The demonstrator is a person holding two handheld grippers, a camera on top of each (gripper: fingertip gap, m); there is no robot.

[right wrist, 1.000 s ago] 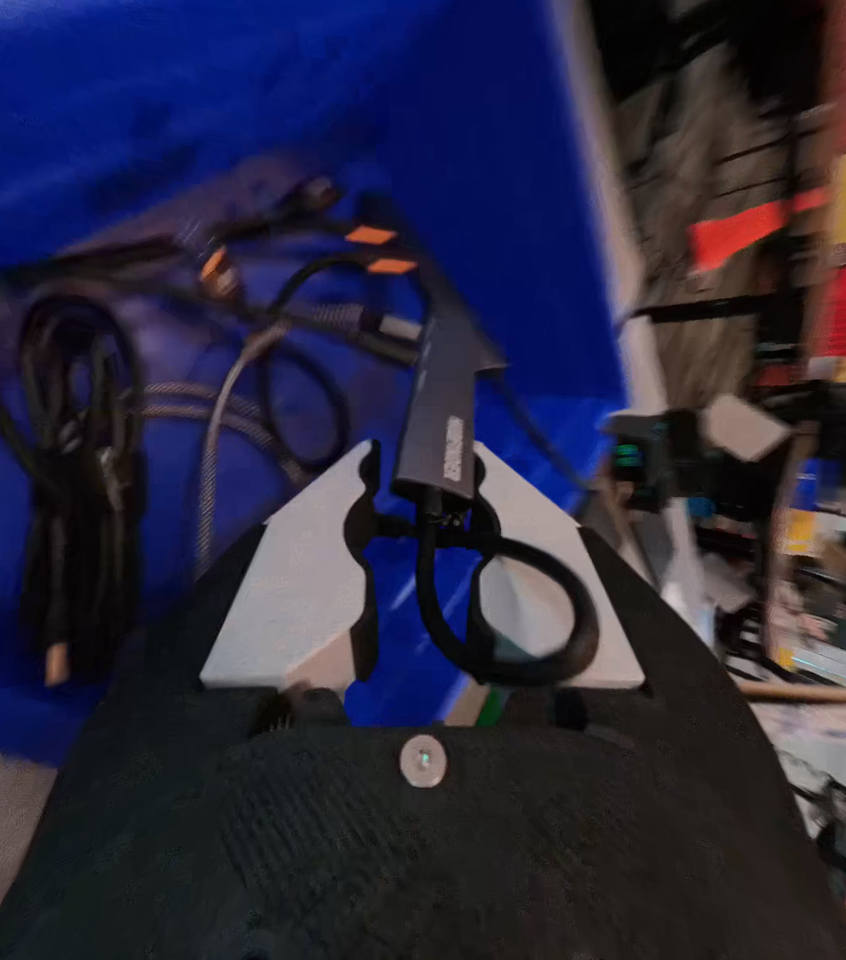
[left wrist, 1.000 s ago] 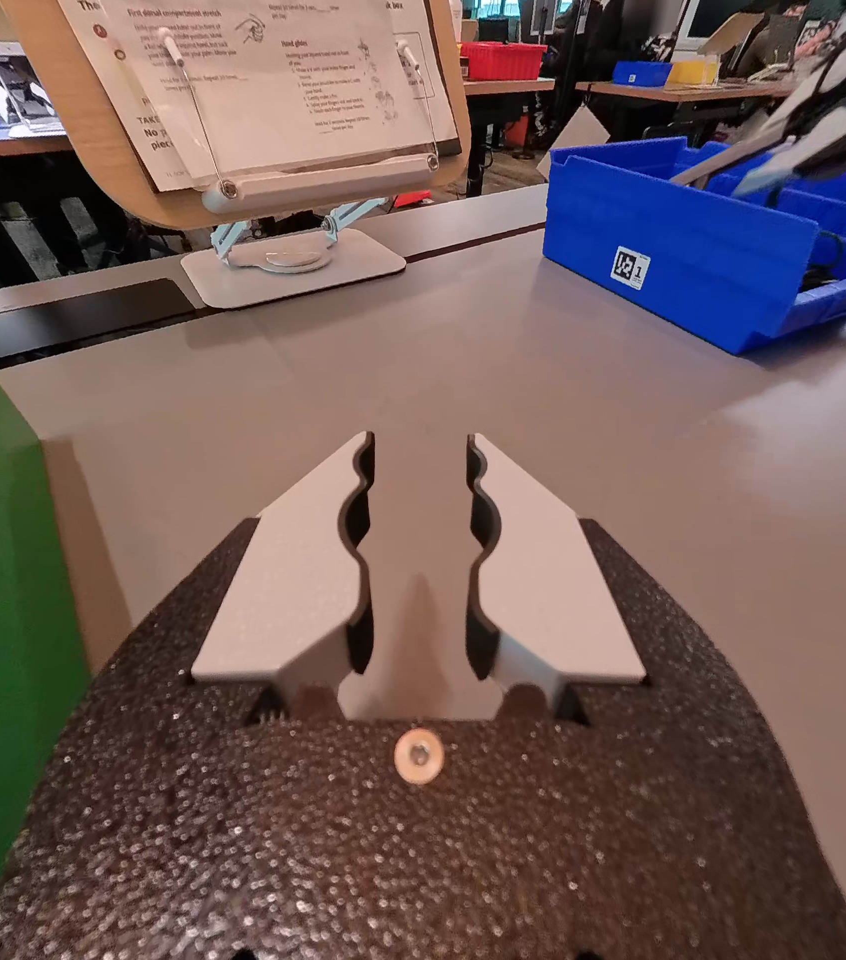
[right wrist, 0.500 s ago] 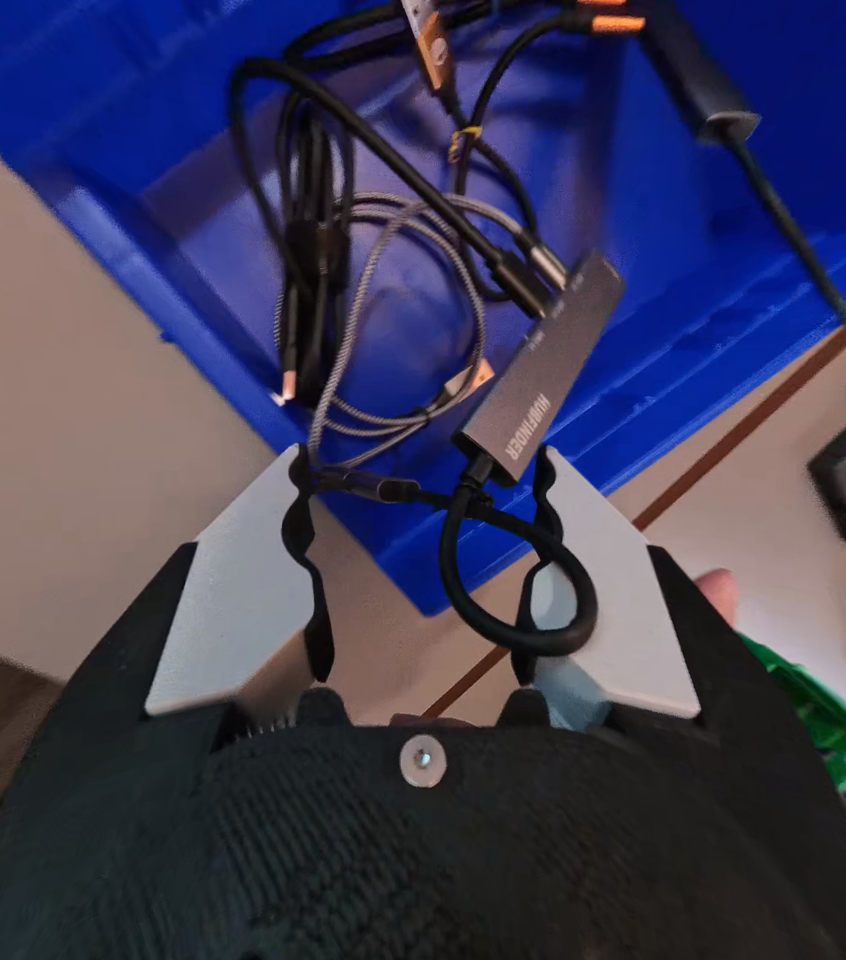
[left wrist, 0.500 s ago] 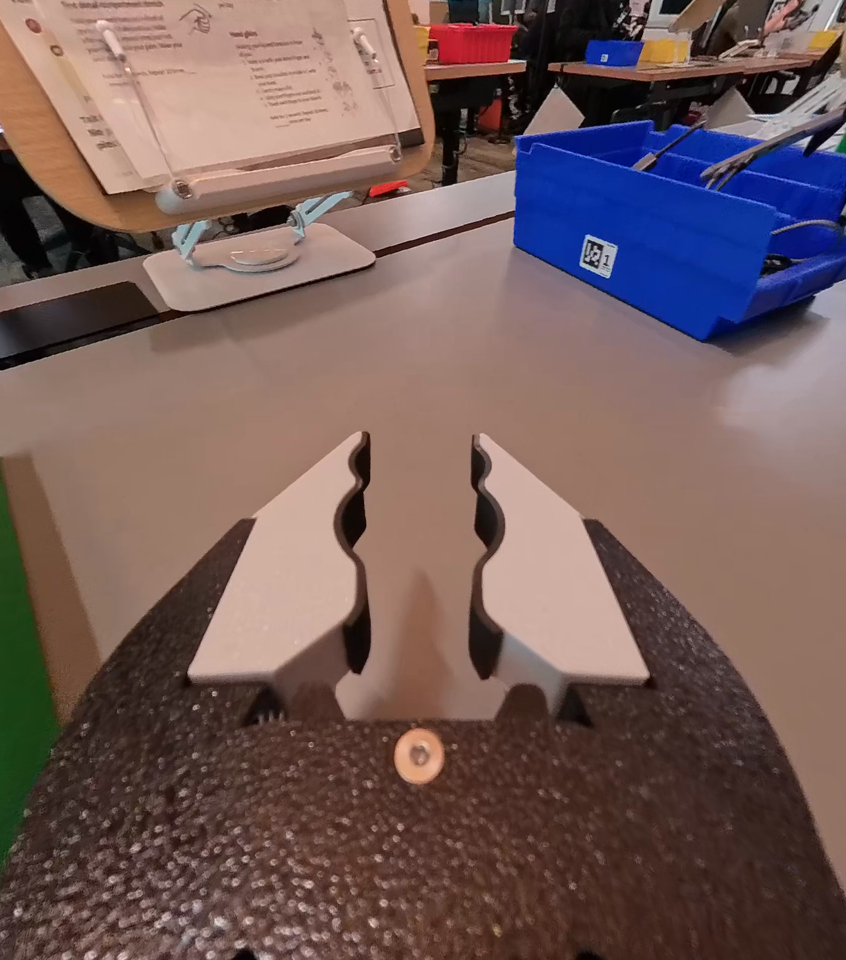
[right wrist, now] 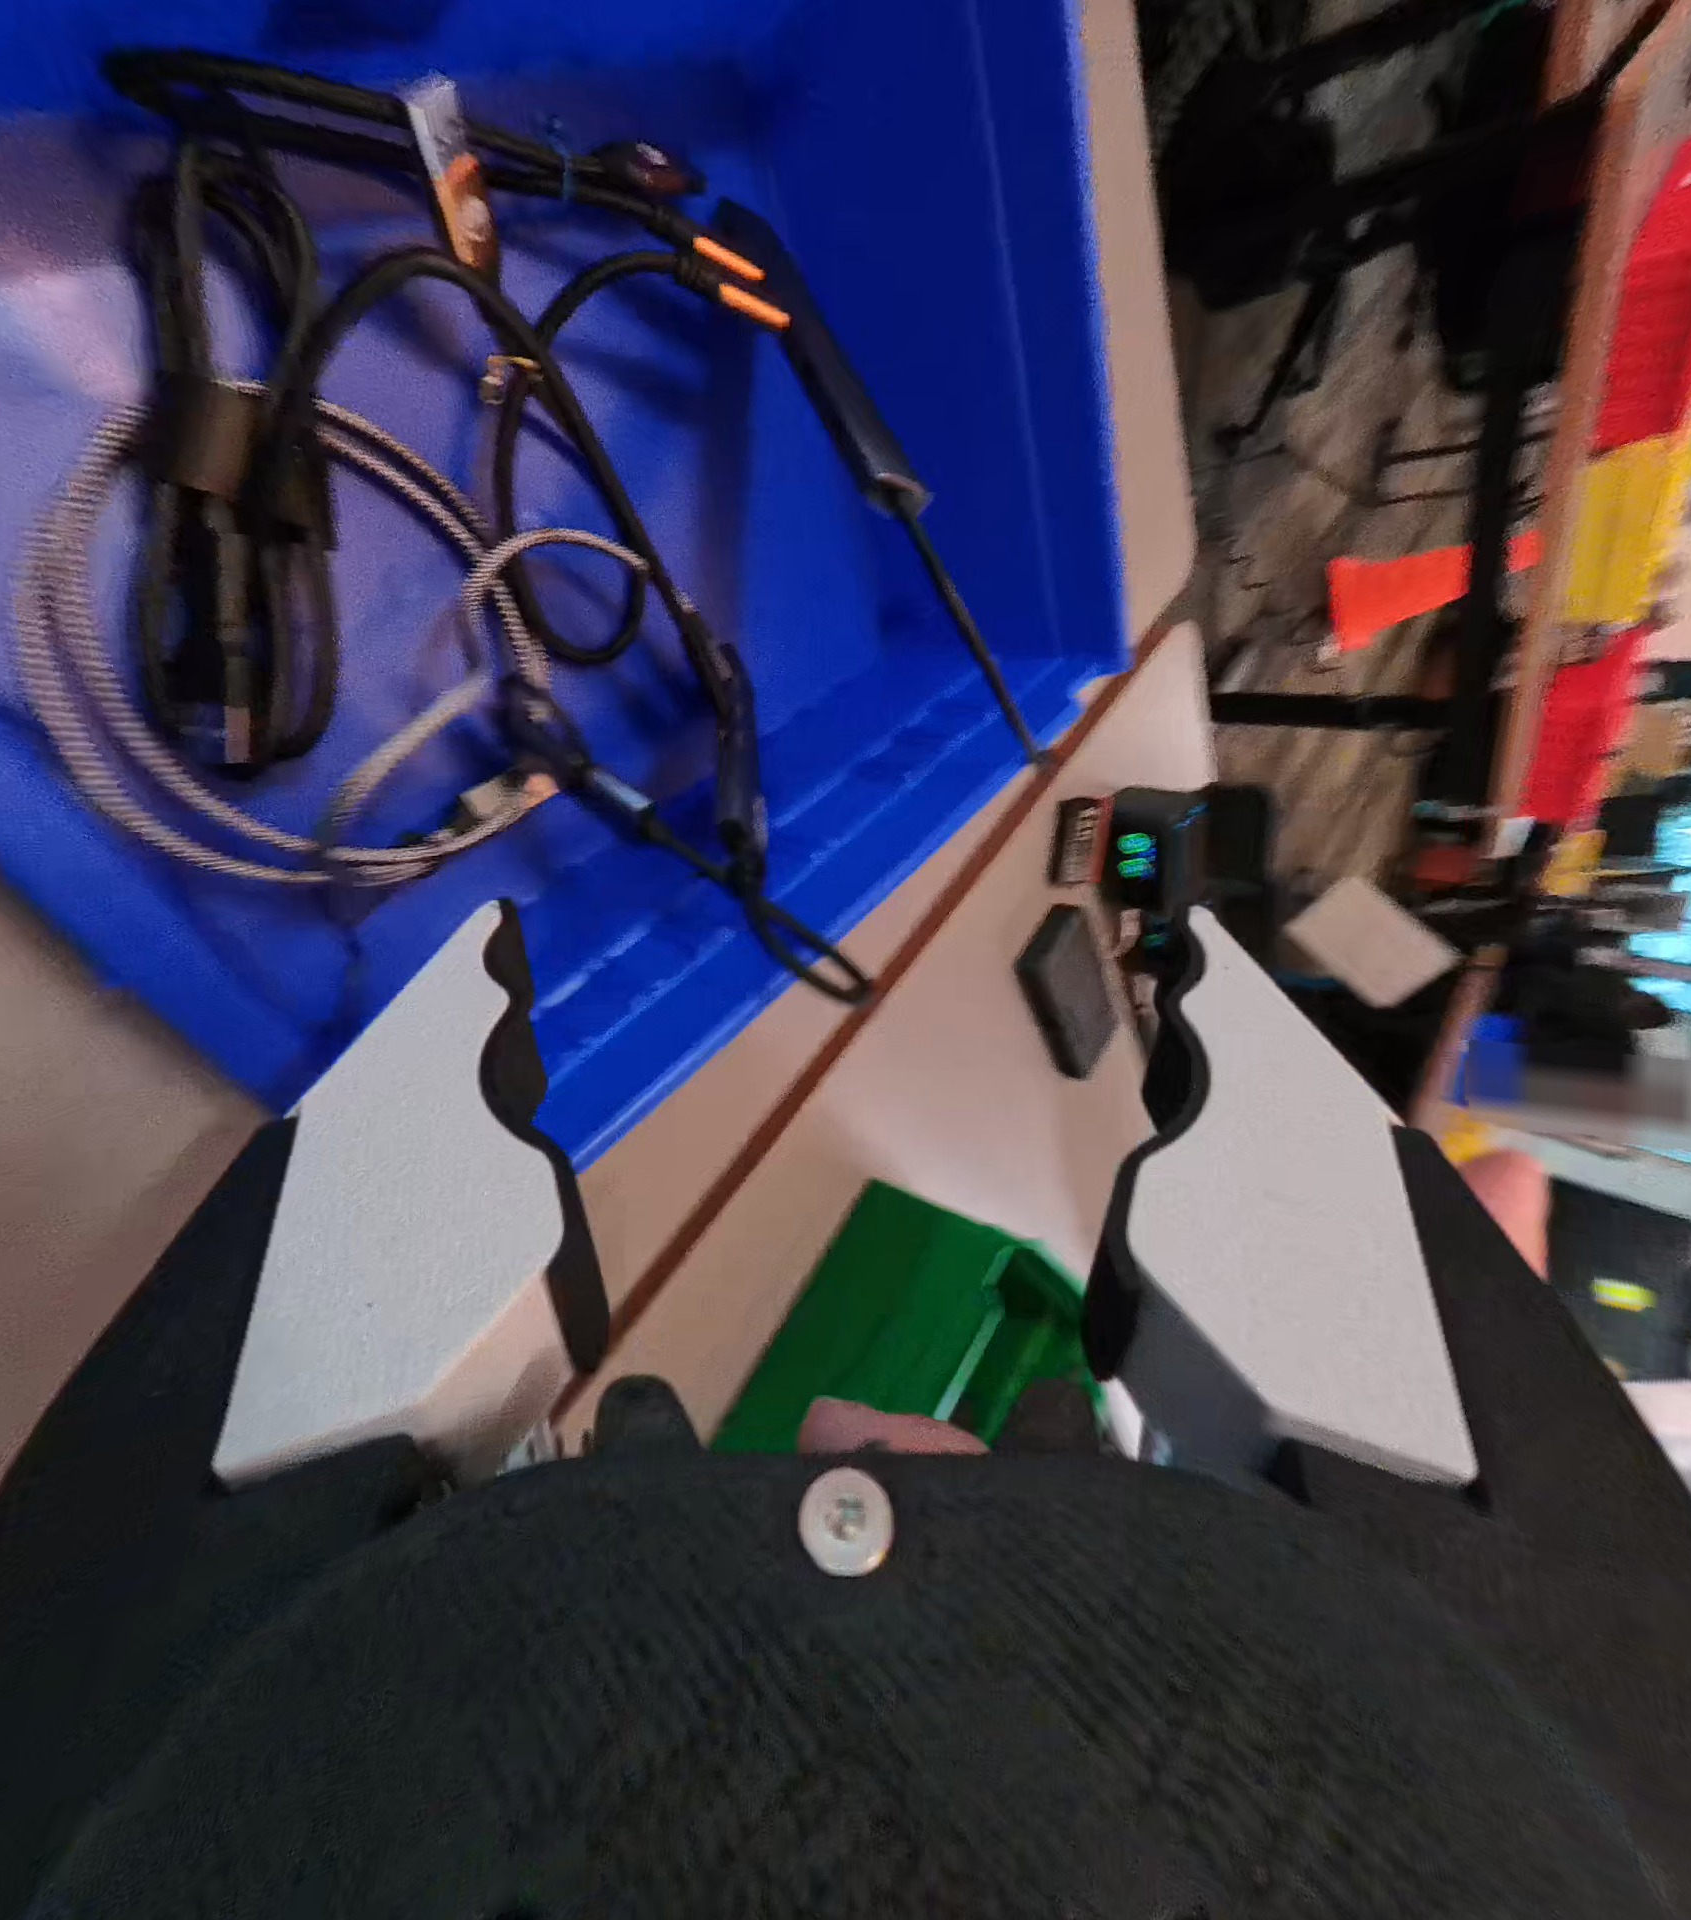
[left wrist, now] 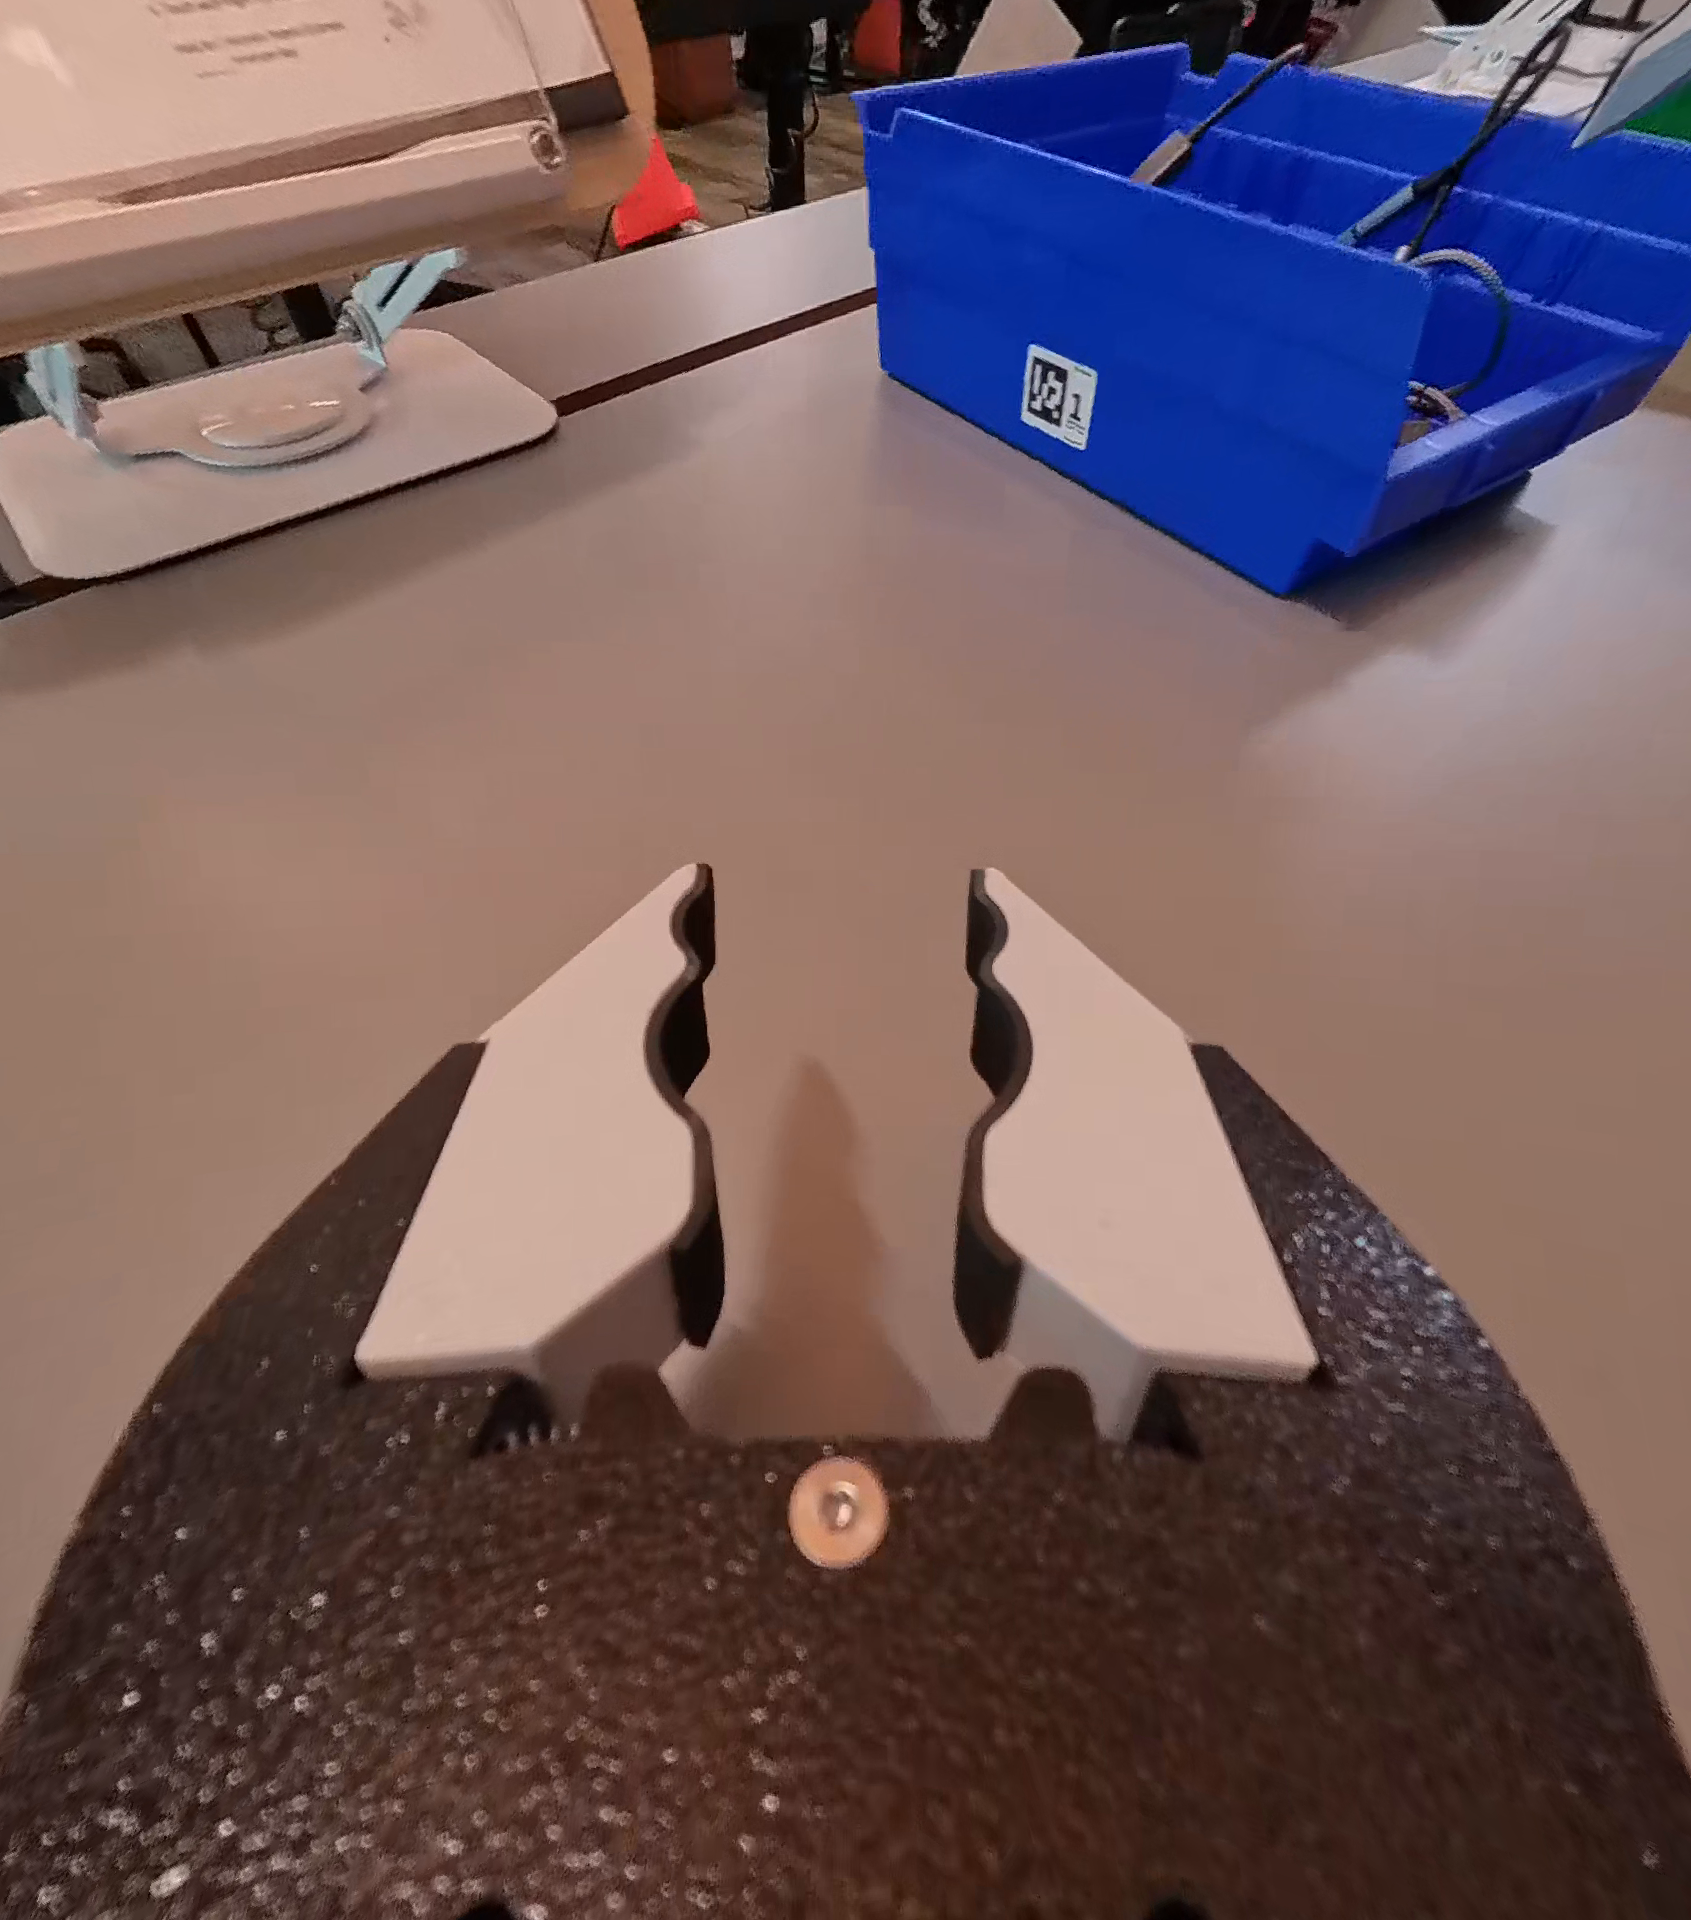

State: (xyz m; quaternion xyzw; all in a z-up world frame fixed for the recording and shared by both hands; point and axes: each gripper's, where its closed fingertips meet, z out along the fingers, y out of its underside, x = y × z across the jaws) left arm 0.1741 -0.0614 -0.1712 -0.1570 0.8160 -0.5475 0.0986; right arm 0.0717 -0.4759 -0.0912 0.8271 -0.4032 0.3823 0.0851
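1. The left tool [left wrist: 841, 878] is let go. Its two grey fingers stand a little apart and nothing is between them.
2. It hangs low over the bare brown desk [left wrist: 612, 727] and touches nothing that I can see.
3. Ahead of it and to its right sits a blue plastic bin [left wrist: 1184, 343] with a small white square sticker [left wrist: 1059, 397] on its side. The bin is well apart from this tool.
4. Ahead and to its left is a white reading stand with a flat base [left wrist: 280, 457], holding a sheet of paper.
5. The right tool [right wrist: 846, 914] is wide open and holds nothing.
6. It is up in the air, looking down near the blue bin's low front edge [right wrist: 716, 966]. The picture is blurry.
7. Inside the bin, ahead and to its left, lie a bundle of black cables [right wrist: 228, 540], a coil of grey woven cable [right wrist: 93, 727] and a slim dark grey stick-shaped box [right wrist: 841, 384] with orange-tipped plugs [right wrist: 742, 281] beside it.
8. A thin black cable loop [right wrist: 810, 951] hangs over the bin's front edge. It is the nearest thing to the right tool, just ahead of its fingertips, and does not touch them.
9. Under this tool, seen between its fingers, is a green plastic bin [right wrist: 903, 1320].
10. Ahead and to its right, on the desk, are a flat black block [right wrist: 1069, 987] and a small black box with green lights [right wrist: 1147, 842].
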